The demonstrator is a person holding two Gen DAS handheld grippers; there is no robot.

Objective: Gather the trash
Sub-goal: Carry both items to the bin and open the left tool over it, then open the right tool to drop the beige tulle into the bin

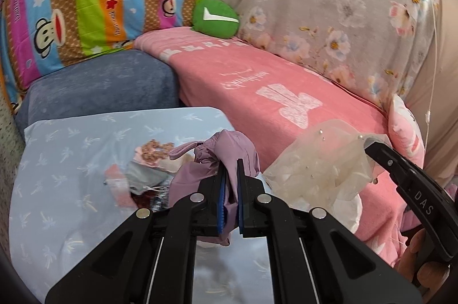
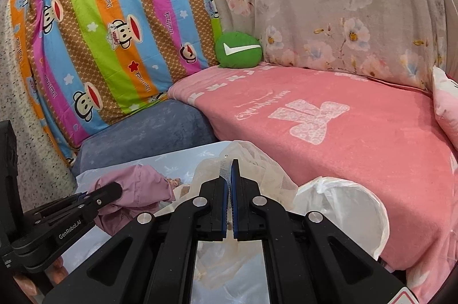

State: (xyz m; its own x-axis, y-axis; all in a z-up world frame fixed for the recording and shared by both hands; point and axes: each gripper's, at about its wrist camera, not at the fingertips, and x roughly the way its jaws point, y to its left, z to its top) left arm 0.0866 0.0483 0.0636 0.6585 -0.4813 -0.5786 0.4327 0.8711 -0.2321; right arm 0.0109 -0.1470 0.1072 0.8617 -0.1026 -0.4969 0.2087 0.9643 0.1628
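My left claw (image 1: 231,178) is pressed together on a bunched mauve cloth pouch (image 1: 226,152), its fabric pinched between the blue pads (image 1: 221,203), with a striped loop dangling off to the left. My right claw (image 2: 230,175) is clamped on a fold of cream netting dotted with small pearls (image 2: 249,169); the mesh shows between its pads and billows out around the fingers. From the left camera, that netting (image 1: 320,169) hangs beside the mauve pouch, the two bundles near each other but apart.

Beneath both claws lies the pale blue surface printed with little palm trees (image 1: 57,160). On it, just past the pouch, sits a small heap of litter (image 1: 137,175): a pink wrapper, something grey and crumpled, a brownish scrap. To the right, a white plastic bag (image 2: 343,203) stands open against the bed edge.

Beyond is the bed under a pink blanket (image 2: 343,109), with a blue-grey cushion (image 2: 148,132) at its left end. A round green pillow with a white tick (image 2: 239,49) rests in the corner. Behind hang a striped monkey-print sheet (image 2: 114,31) and a grey floral sheet (image 2: 343,3).
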